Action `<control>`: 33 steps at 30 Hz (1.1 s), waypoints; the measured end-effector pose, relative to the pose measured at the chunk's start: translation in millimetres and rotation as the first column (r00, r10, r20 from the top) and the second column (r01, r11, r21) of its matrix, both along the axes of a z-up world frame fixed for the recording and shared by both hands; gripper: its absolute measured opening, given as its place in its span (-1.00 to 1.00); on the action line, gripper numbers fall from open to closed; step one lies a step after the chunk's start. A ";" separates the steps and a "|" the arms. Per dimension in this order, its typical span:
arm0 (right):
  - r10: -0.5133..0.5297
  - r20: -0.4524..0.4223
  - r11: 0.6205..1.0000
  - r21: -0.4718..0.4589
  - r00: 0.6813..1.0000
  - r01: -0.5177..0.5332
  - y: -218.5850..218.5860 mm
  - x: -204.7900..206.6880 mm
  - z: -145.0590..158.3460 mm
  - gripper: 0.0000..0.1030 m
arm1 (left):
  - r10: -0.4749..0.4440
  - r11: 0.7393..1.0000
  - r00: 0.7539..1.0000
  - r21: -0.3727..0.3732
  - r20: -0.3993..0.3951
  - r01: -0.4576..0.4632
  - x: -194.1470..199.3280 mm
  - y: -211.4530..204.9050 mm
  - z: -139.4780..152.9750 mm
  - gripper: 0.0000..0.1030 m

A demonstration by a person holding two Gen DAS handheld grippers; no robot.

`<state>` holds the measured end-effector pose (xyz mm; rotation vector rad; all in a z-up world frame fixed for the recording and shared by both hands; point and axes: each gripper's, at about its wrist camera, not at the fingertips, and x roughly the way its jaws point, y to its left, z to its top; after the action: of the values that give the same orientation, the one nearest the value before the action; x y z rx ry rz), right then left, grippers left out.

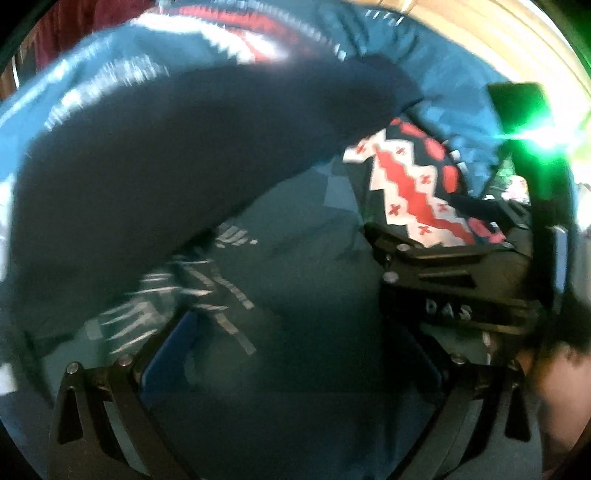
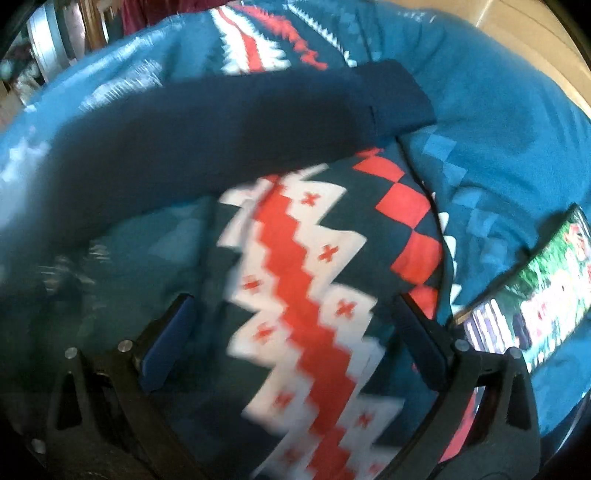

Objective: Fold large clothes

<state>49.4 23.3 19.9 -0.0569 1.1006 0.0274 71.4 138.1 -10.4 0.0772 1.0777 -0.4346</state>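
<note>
A large teal sweater (image 1: 303, 266) (image 2: 491, 122) with a red and white zigzag band (image 1: 413, 192) (image 2: 295, 273) fills both views. Its dark navy sleeve (image 1: 177, 158) (image 2: 221, 125) lies folded across the body, with the cuff (image 2: 399, 96) pointing right. My left gripper (image 1: 299, 354) hovers open over plain teal cloth, below the sleeve. My right gripper (image 2: 295, 339) stands open low over the zigzag band, which shows between its fingers. In the left wrist view the right gripper's black body (image 1: 450, 280) sits at the band's lower edge. Both views are motion-blurred.
A phone or tablet (image 2: 535, 295) with a bright colourful screen lies on the sweater at the right. A hand (image 1: 554, 391) holds the right gripper. Pale wooden floor (image 2: 524, 33) shows at the top right, and dark red fabric (image 1: 70, 29) at the top left.
</note>
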 end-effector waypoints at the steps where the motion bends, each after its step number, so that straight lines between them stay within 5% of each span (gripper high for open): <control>1: 0.008 0.035 1.000 0.018 0.999 -0.009 3.9 -8.7 15.5 1.00 | -0.007 1.000 0.999 0.001 0.042 0.007 -7.9 3.5 11.7 0.99; 6: 0.068 0.289 0.997 0.007 0.955 -0.073 38.0 -72.7 113.5 1.00 | 0.016 0.998 0.956 -0.055 0.292 0.000 -61.1 64.6 113.2 1.00; 8: 0.091 0.420 0.995 0.009 0.903 -0.104 60.1 -110.8 167.6 1.00 | 0.050 0.994 0.929 -0.108 0.366 -0.011 -94.8 108.1 164.0 1.00; 10: 0.114 0.535 0.992 -0.011 0.837 -0.128 81.5 -144.5 205.8 1.00 | 0.097 0.989 0.873 -0.148 0.478 -0.028 -130.3 142.4 212.6 1.00; 12: 0.137 0.650 0.989 -0.043 0.748 -0.144 106.6 -177.0 243.8 1.00 | 0.157 0.980 0.778 -0.195 0.608 -0.045 -170.3 177.7 267.1 1.00; 14: 0.140 0.771 0.990 -0.089 0.621 -0.113 131.9 -218.1 279.8 1.00 | 0.225 0.967 0.665 -0.249 0.712 -0.061 -214.1 214.1 314.8 1.00; 16: 0.106 0.853 0.994 -0.090 0.510 -0.056 154.5 -247.3 291.1 1.00 | 0.307 0.945 0.503 -0.320 0.808 -0.062 -262.3 252.1 349.1 1.00; 17: 0.085 0.871 0.996 -0.071 0.484 -0.047 161.2 -258.2 288.3 1.00 | 0.342 0.932 0.438 -0.360 0.832 -0.044 -280.3 267.9 352.7 1.00; 19: 0.083 0.852 0.996 -0.057 0.517 -0.066 171.7 -265.0 278.4 1.00 | 0.381 0.911 0.380 -0.412 0.843 -0.001 -306.0 297.9 348.6 1.00; 20: 0.099 0.828 0.994 -0.062 0.551 -0.085 177.2 -264.8 271.1 1.00 | 0.388 0.912 0.383 -0.410 0.838 -0.027 -314.5 310.7 344.9 1.00; 25: 0.186 0.718 0.978 -0.069 0.671 -0.197 205.6 -277.5 221.5 1.00 | 0.336 0.936 0.431 -0.243 0.837 -0.256 -343.8 360.2 312.6 1.00; 27: 0.224 0.671 0.967 -0.064 0.707 -0.245 215.3 -282.1 206.8 1.00 | 0.360 0.921 0.478 -0.225 0.802 -0.317 -362.1 391.3 295.4 1.00; 29: 0.244 0.628 0.956 -0.026 0.739 -0.293 224.2 -282.8 200.1 1.00 | 0.414 0.897 0.495 -0.249 0.764 -0.366 -375.6 413.4 281.0 1.00; 33: 0.235 0.544 0.937 0.093 0.805 -0.337 247.5 -259.2 196.9 1.00 | 0.629 0.767 0.460 -0.401 0.627 -0.501 -386.4 465.2 245.9 1.00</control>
<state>-209.8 270.8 216.9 -0.0591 0.5223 0.3710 -315.0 603.4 235.5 -0.2463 0.1906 0.1542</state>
